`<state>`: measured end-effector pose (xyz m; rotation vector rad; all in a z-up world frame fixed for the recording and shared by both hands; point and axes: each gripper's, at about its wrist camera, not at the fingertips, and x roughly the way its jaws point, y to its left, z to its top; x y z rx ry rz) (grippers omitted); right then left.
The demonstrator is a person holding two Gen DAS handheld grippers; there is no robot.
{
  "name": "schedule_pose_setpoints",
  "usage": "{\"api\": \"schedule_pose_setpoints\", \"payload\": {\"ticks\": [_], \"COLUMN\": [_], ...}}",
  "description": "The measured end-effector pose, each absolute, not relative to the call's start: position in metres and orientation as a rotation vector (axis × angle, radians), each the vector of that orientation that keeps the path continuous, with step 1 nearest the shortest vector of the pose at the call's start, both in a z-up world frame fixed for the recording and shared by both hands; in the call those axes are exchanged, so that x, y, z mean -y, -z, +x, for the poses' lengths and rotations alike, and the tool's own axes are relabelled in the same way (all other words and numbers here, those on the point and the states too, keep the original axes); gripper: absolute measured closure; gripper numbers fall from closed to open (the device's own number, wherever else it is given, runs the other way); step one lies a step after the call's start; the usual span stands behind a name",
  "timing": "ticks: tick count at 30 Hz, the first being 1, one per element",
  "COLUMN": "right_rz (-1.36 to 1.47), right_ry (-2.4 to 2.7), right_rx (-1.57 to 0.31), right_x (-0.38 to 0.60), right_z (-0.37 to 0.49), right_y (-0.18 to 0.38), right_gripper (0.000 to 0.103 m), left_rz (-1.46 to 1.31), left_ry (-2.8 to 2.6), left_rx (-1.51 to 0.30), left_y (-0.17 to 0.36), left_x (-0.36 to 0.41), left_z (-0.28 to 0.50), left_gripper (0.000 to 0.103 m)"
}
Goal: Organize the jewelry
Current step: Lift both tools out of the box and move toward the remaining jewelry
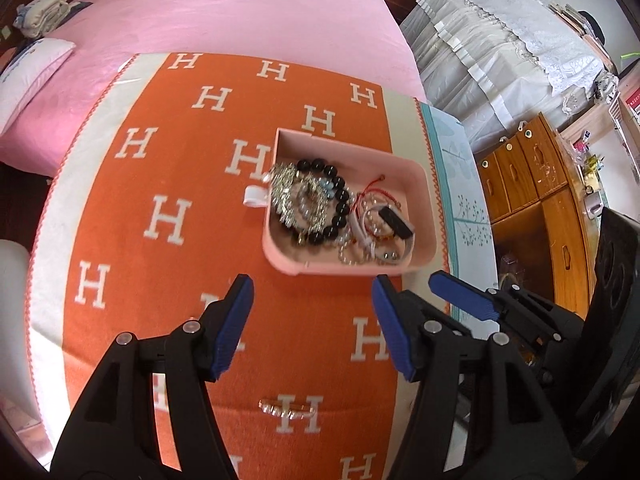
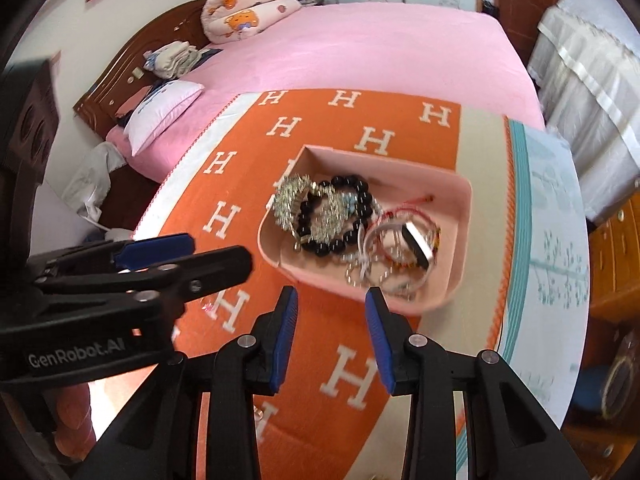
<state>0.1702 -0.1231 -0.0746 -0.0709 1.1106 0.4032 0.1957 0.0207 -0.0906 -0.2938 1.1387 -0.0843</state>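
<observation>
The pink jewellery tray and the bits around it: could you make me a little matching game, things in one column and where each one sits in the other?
Things:
1. black bead bracelet
2. slim pearl hair clip
3. pink plastic tray
4. folded cartoon-print quilt

Places:
A. at the head of the pink bed
B. inside the tray, among the sparkly pieces
C. lying loose on the orange blanket, near the camera, outside the tray
D. resting on the orange blanket with white H letters

Pairs: 1-B, 2-C, 3-D, 4-A
</observation>
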Motion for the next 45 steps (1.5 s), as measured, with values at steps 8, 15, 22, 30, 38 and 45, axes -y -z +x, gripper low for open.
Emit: {"api": "schedule_pose_setpoints", "payload": {"ticks": [8, 15, 22, 30, 38, 45], "right_rz": [-0.022, -0.026, -0.02, 0.009, 0.043, 0.112], "right_ry": [-0.36, -0.339, -0.311, -0.267, -0.195, -0.105], "right_rx": [-1.144, -1.131, -1.105, -1.108, -1.133, -1.181], "right_x": [0.137, 0.138, 0.145, 0.163, 0.194, 0.233], "right_z": [0.129, 0.097, 0.068, 0.032, 0.003, -0.02], "right_y": [0.071, 0.058, 0.047, 0.055, 0.081, 0.114], "right_gripper": [0.067, 0.067, 0.067, 0.067, 0.067, 0.067], "left_rz": [-0.264, -0.225, -0.181, -0.124, -0.042, 0.055], "left_ry": [0.092, 0.11, 0.132, 0.163, 0.218, 0.3], "left_rx": [-1.114, -1.093, -1.081, -1.106, -1.165, -1.214], "left_y": [0.075, 0.06, 0.055, 0.07, 0.095, 0.117], "left_x": [-0.025, -0.026, -0.026, -0.025, -0.005, 0.029], "left_z": [0.159, 0.131, 0.108, 0.085, 0.085, 0.087], "left_gripper": [0.044, 0.044, 0.044, 0.044, 0.044, 0.044]}}
